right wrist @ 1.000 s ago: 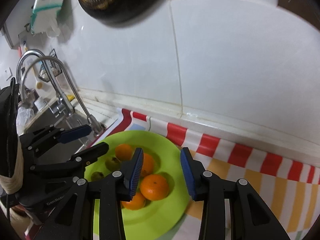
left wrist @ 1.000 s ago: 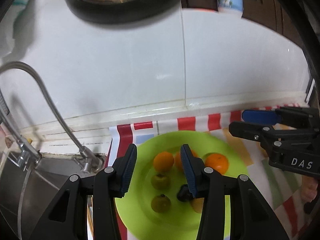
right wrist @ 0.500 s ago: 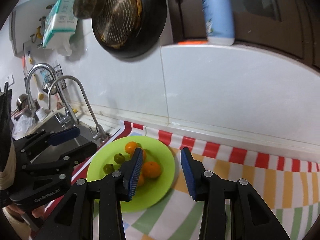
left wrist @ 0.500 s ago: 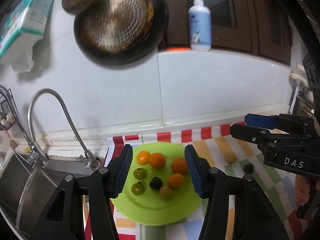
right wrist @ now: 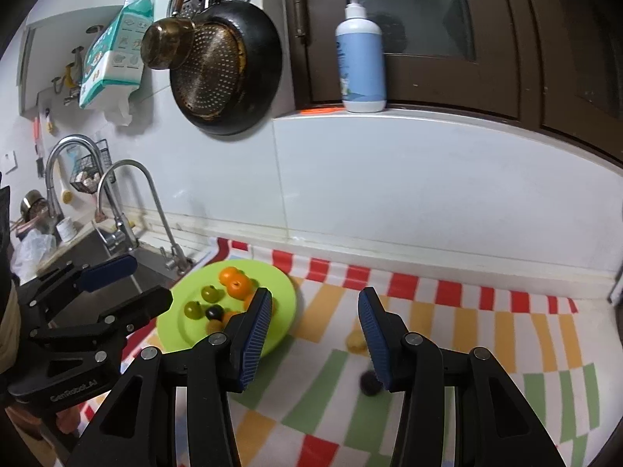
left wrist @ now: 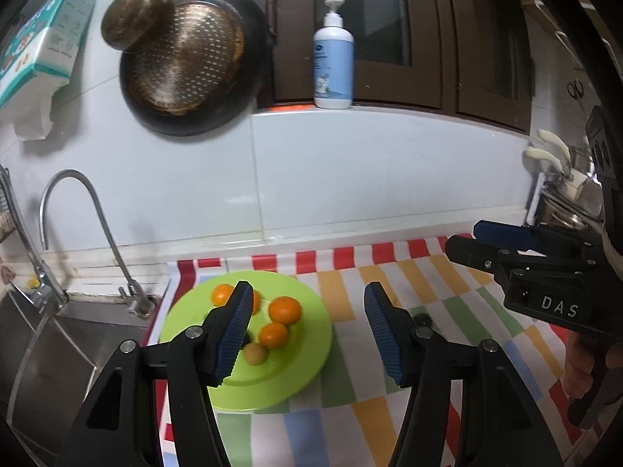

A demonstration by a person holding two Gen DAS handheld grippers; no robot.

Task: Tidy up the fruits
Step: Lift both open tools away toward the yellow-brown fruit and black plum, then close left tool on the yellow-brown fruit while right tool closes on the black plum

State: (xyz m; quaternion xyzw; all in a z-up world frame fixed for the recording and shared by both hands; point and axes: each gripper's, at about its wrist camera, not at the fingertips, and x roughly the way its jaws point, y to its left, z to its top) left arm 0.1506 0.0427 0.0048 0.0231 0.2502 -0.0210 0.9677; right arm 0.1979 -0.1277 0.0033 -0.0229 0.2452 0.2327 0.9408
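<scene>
- Two fruits lie loose on the striped cloth [right wrist: 447, 334], off the plate: a yellow fruit [right wrist: 355, 341] and, nearer the camera, a dark fruit [right wrist: 368, 382]. Both are small and round, so no long axis matters.
- Both sit just beside the right claw's [right wrist: 313, 336] right finger, low and slightly right of its gap; this claw is nearer.
- The right claw gapes wide, holding nothing.
- The left claw [left wrist: 305, 329] is spread too and empty, above the green plate [left wrist: 307, 362] with its oranges [left wrist: 285, 309].
- Against half a second ago, both claws are higher and farther back, jaws wider, and the loose fruits now show in the right view.
</scene>
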